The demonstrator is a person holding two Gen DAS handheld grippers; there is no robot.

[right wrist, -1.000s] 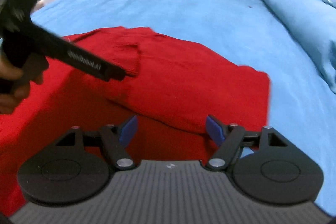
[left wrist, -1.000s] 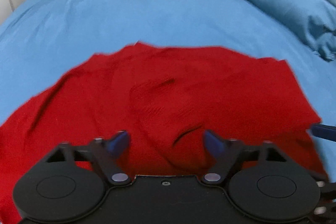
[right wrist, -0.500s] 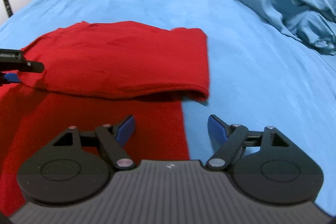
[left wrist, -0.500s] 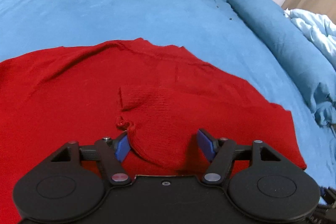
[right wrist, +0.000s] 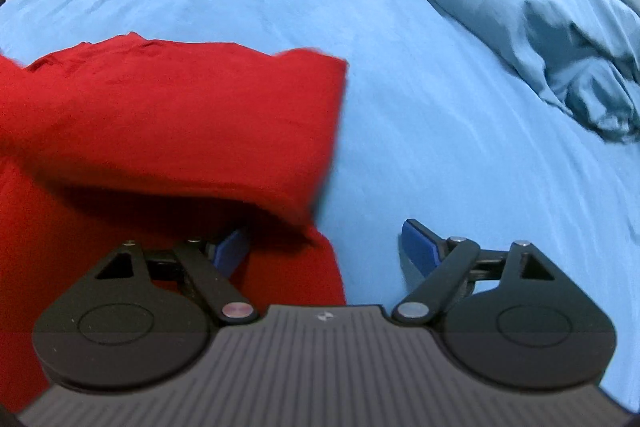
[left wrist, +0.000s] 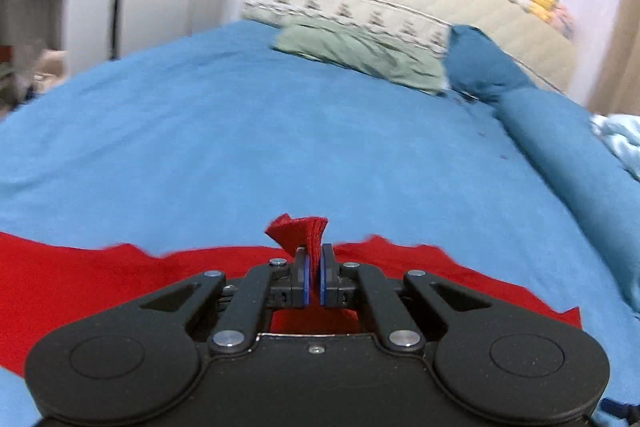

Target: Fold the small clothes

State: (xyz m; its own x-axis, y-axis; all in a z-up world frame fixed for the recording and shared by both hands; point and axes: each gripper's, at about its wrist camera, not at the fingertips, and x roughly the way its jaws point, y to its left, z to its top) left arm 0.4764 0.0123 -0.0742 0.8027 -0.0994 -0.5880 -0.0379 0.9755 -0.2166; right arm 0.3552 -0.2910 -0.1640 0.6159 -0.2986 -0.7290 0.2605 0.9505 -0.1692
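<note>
Left wrist: red garment [left wrist: 298,231] tuft upright in left tongs [left wrist: 314,277].

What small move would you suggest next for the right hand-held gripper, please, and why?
Probably close the right hand-held gripper on the red garment edge between its open fingers. The left hand-held gripper already pinches a bunch of it, so both could lift together.

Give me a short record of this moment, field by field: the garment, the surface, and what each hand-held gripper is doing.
garment: red knit garment, partly folded over itself, one bunched piece lifted
surface: blue bedsheet
left hand-held gripper: shut, pinching a bunch of the red fabric
right hand-held gripper: open, holding nothing, low at the garment's right edge, one finger over red fabric, the other over the sheet
background: green pillow, rolled blue duvet
</note>
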